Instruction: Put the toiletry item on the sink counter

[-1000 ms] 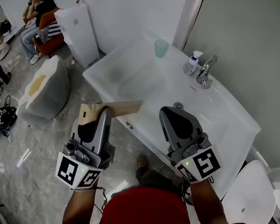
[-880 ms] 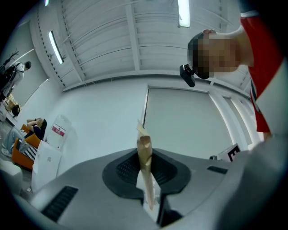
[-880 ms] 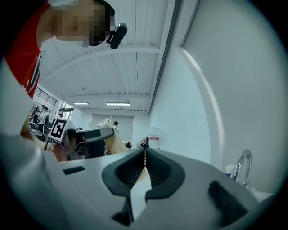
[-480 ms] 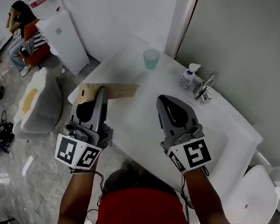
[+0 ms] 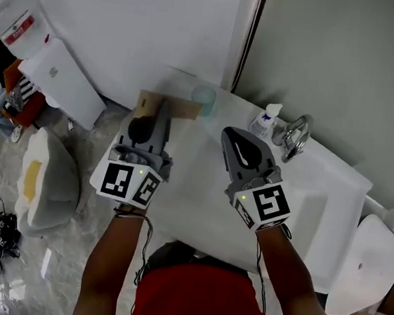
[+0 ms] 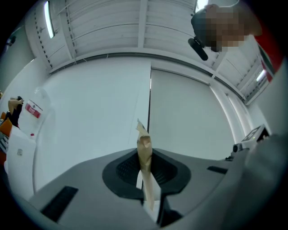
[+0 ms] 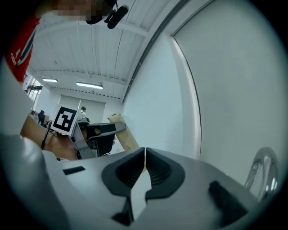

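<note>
Left gripper (image 5: 151, 110) pinching tan packet (image 5: 182, 108), cup (image 5: 203, 100) beside

The toiletry item (image 5: 167, 105) is a flat, elongated pack in tan kraft-type wrapping. It is clamped between the fingers (image 5: 149, 115) of the left gripper (image 5: 149, 116) near one end, and its long side runs crosswise to the fingers. In the left gripper view it stands edge-on, as a thin upright strip (image 6: 145, 152). It is positioned over the far left corner of the white sink bench (image 5: 197, 188). Contact with the bench surface cannot be determined.
</note>
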A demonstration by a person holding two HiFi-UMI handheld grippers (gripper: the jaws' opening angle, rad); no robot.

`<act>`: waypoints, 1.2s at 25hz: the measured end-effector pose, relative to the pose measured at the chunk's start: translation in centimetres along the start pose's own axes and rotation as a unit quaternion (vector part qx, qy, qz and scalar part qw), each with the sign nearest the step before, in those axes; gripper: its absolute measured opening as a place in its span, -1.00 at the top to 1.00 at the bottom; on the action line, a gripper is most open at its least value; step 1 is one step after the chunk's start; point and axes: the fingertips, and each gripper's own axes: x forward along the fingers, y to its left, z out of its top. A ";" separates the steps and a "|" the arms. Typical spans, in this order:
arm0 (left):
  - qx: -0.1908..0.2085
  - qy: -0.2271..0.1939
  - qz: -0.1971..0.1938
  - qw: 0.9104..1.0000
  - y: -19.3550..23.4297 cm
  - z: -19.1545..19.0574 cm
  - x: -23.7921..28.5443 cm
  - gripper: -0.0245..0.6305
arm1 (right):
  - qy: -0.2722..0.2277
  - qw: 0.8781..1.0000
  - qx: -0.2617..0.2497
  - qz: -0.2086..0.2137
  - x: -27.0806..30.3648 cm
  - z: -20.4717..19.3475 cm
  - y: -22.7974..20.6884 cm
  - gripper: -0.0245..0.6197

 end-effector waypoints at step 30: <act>-0.046 0.166 -0.056 0.984 4.7 -17.8 11.2 0.73 | 0.087 0.991 0.057 -0.084 8.3 -7.6 -6.5 0.83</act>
